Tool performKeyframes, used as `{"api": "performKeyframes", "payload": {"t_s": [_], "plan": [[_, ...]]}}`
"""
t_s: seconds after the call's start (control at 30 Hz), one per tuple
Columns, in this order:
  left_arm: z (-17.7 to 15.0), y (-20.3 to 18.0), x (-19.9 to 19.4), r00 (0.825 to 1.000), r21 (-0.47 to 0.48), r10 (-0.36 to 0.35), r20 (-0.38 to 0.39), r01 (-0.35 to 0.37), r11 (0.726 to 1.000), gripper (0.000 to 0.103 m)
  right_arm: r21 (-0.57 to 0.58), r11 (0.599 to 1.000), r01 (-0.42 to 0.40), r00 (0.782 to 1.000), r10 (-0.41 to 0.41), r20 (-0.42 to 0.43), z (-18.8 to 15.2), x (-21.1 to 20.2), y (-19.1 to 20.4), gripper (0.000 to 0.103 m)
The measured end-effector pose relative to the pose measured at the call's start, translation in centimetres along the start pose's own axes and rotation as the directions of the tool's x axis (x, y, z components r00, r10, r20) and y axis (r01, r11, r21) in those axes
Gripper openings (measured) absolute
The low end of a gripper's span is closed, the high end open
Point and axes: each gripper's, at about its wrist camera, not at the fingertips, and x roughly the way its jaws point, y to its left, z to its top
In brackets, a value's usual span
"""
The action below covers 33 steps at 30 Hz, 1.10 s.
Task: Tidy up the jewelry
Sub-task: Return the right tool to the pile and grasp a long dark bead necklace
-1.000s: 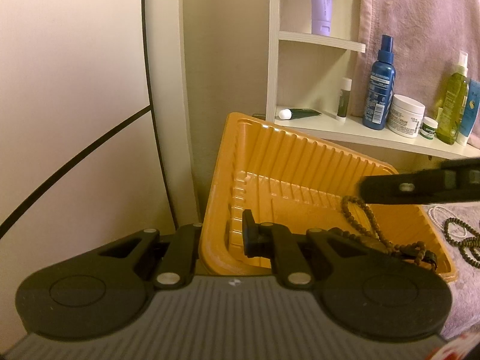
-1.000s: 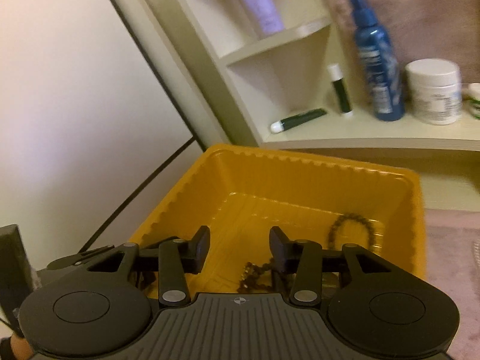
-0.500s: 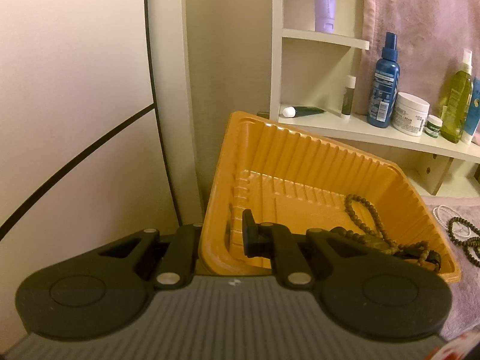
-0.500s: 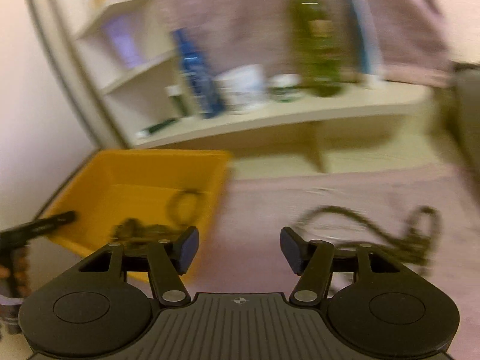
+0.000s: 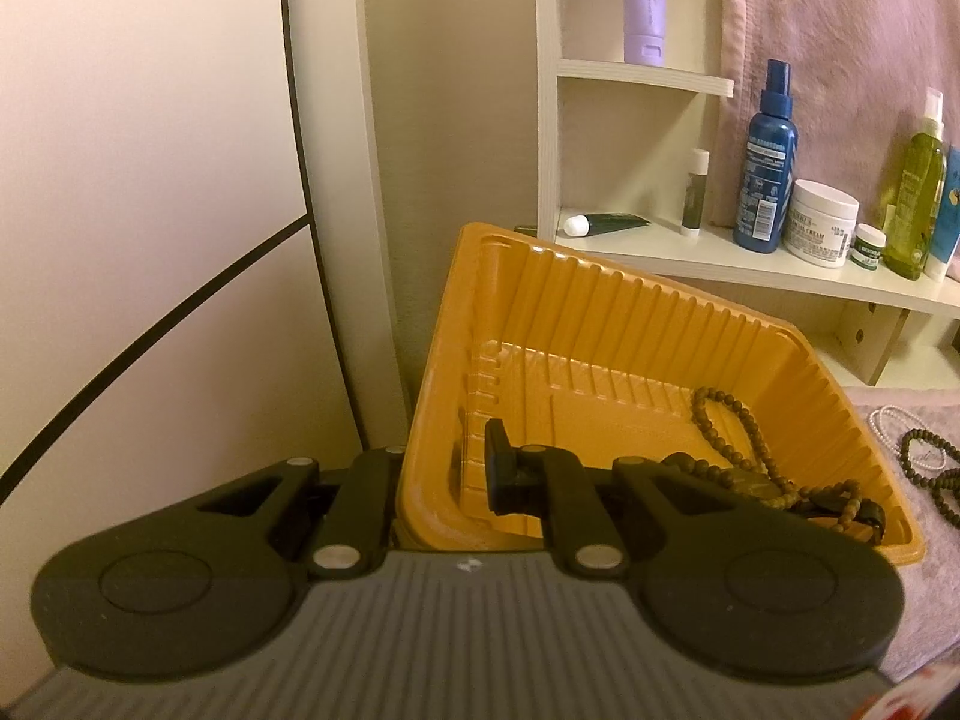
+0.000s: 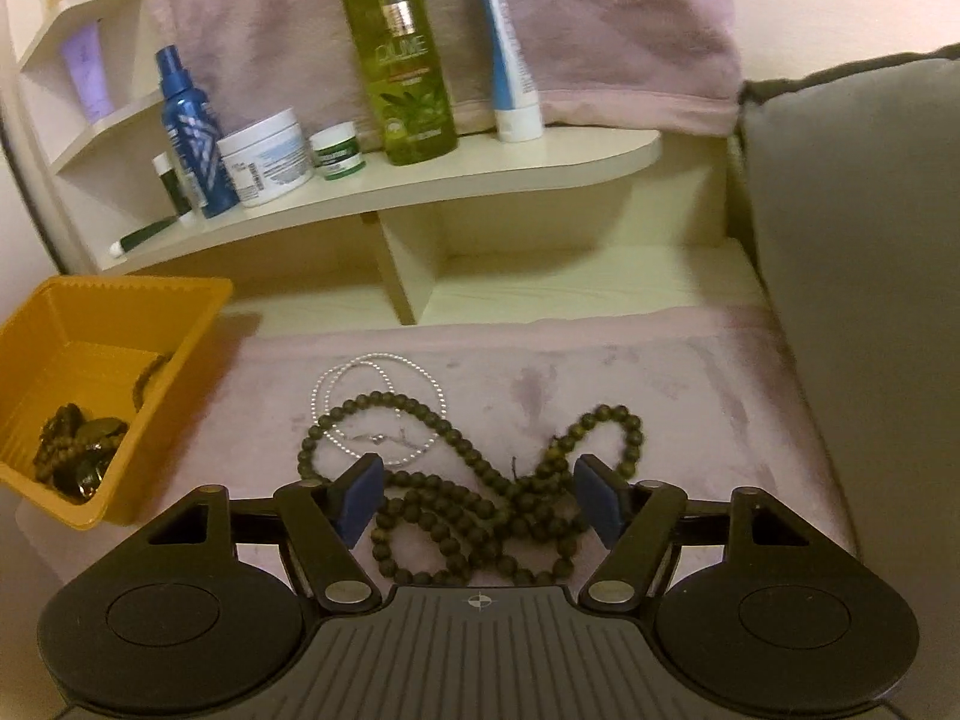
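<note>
The orange tray's [image 5: 456, 360] near-left wall is pinched by the left gripper [image 5: 444, 474]. The right gripper's [image 6: 480, 495] fingers are spreading over dark beads [image 6: 480, 516] lying on pink cloth [image 6: 690, 396]. "OLIVE" is read on the green bottle [image 6: 402, 54].

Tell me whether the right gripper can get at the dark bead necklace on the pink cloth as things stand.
Probably yes. The right gripper hangs over the dark bead necklace, jaws opening, with beads between the pads and nothing covering them. The white bead strand crosses its far loop and might come along.
</note>
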Motion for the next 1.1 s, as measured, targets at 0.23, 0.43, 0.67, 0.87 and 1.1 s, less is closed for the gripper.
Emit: {"api": "performKeyframes", "payload": {"t_s": [0.23,0.43,0.67,0.87,1.1], "plan": [[0.0,0.0,0.0,1.0,0.002,0.001,-0.001,-0.001,1.0,0.011,-0.043,0.999,-0.028,0.999,0.026,-0.046,-0.2,1.6,0.1,0.075],[0.0,0.0,0.0,1.0,0.001,0.002,-0.002,-0.002,1.0,0.011,-0.122,0.988,-0.099,0.992,0.088,-0.096,-1.0,1.6,2.1,0.08],[0.0,0.0,0.0,1.0,0.002,0.001,-0.001,-0.001,1.0,0.011,-0.252,0.967,-0.032,0.994,0.005,-0.105,-2.0,2.4,4.3,0.084],[0.0,0.0,0.0,1.0,0.002,0.001,-0.001,-0.001,1.0,0.011,-0.276,0.961,-0.01,0.996,-0.014,-0.084,-2.0,2.2,4.1,0.063],[-0.1,-0.1,0.0,1.0,0.002,0.004,0.002,-0.004,1.0,0.011,-0.294,0.956,-0.018,0.996,-0.01,-0.094,-1.9,1.6,4.3,0.029]]}}
